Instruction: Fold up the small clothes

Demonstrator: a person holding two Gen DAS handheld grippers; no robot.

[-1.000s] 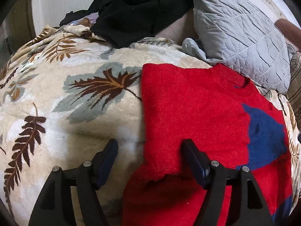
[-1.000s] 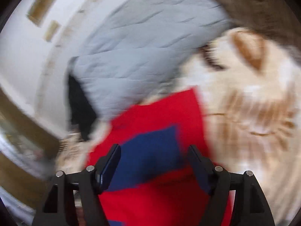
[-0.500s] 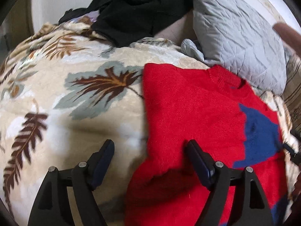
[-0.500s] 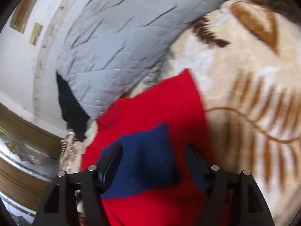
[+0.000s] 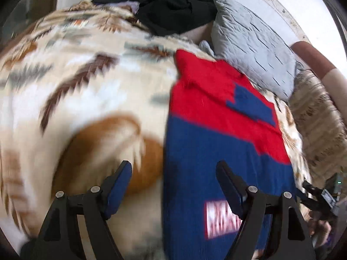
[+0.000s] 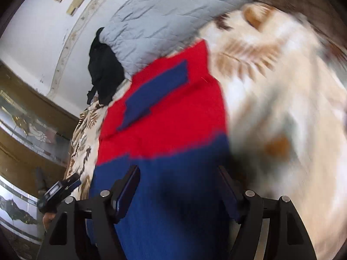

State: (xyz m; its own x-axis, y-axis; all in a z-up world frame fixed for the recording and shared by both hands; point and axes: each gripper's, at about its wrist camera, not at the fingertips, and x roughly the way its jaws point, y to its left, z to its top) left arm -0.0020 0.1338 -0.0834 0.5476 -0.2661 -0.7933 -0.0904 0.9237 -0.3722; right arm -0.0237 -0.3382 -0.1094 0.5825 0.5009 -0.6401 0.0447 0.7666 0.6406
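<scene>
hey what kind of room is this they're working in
Most likely a bedroom: the red and blue sweater lies on a leaf-print blanket spread like bedding, with a grey quilted pillow against the white wall.

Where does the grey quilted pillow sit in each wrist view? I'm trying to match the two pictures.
Left wrist view: the grey quilted pillow lies upper right, beyond the far end of the red and blue knitted sweater.
Right wrist view: the pillow lies top centre, above the sweater.
Shared landmark: the pile of black clothing beside the pillow.
</scene>
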